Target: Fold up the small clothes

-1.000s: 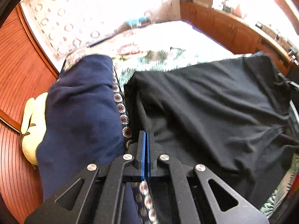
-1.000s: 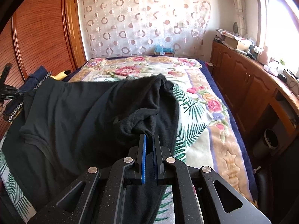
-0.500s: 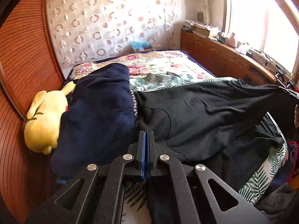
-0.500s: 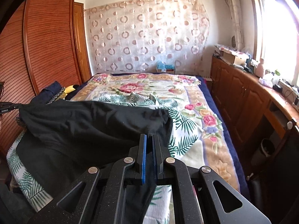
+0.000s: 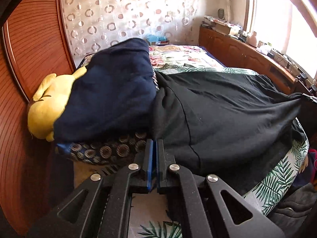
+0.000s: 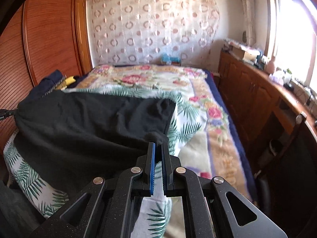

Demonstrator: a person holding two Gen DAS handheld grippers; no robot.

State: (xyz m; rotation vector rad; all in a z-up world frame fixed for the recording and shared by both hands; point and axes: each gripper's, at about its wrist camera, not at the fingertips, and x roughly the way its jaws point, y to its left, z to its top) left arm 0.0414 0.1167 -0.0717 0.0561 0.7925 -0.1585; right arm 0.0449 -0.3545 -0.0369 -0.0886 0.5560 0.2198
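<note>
So, the hold: the left gripper point(image 5: 154, 144) and the right gripper point(image 6: 157, 148) each pinch one edge of the soft black cloth garment point(image 5: 227, 107), fingers pressed together on it.
Why held so: I think the pull from both sides keeps it flat and tight, ready for a fold.
Where it is: stretched across the middle of both frames, over the leafy flower-print bed cover point(image 6: 198, 107).
Left view only: a yellow plush toy point(image 5: 47, 107) at middle left, partly under a dark blue blanket point(image 5: 111, 91).
Right view only: the brown wooden cabinets point(image 6: 247, 91) at the right, in full.
</note>
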